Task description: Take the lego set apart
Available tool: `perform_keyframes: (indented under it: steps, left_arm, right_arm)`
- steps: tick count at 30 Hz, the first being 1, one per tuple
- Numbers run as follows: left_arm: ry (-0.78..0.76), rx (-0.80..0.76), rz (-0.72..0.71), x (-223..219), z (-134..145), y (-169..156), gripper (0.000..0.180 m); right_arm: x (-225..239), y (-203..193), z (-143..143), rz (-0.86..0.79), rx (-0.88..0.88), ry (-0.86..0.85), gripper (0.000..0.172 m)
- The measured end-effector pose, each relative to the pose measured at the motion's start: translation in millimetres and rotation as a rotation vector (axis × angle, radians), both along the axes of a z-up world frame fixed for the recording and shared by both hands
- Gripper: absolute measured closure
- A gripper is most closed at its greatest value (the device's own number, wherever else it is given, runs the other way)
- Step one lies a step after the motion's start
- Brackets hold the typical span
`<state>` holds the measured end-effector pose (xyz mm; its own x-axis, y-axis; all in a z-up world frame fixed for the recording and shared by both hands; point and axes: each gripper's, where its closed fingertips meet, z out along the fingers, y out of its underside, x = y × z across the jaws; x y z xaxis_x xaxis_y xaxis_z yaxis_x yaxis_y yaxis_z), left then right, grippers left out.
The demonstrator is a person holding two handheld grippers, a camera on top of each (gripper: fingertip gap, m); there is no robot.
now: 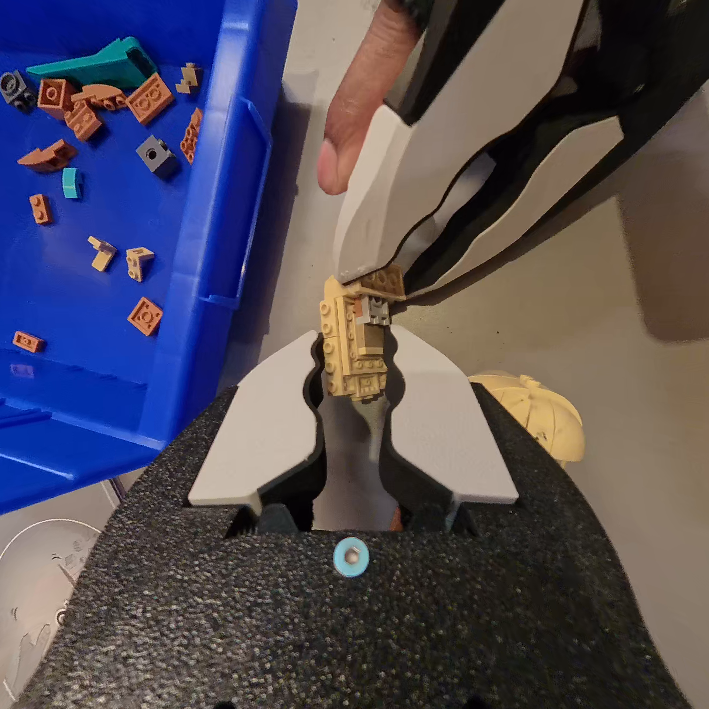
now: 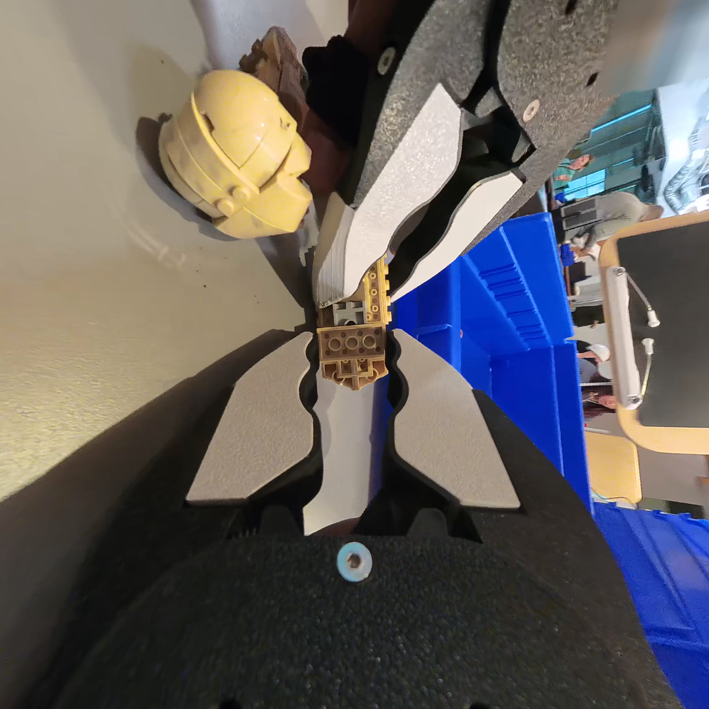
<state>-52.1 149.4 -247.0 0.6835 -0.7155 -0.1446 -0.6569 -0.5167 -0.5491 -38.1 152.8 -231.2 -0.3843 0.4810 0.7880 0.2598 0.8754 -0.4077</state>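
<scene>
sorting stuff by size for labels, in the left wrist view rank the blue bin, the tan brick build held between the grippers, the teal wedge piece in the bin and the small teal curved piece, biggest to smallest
1. blue bin
2. tan brick build, though it sits nearer the camera than the bin's pieces
3. teal wedge piece, close to the build in apparent size, so 2 and 3 are unsure
4. small teal curved piece

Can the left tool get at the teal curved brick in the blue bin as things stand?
Probably not right away: the left tool is clamped on the tan brick assembly, which the right tool also grips. The teal curved brick lies uncovered in the blue bin.

One blue bin (image 1: 230, 192), one cream dome (image 2: 234, 153), roughly seventeen loose bricks (image 1: 147, 98).
</scene>
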Motion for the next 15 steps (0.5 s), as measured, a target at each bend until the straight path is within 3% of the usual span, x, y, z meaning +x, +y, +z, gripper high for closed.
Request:
perform_keyframes:
  steps: [15]
  left_arm:
    - [0.067,0.016,-0.049,-1.9,2.1,-1.5,0.151]
  right_arm:
    - [2.4,-2.9,2.0,0.005,-0.067,-0.021,0.139]
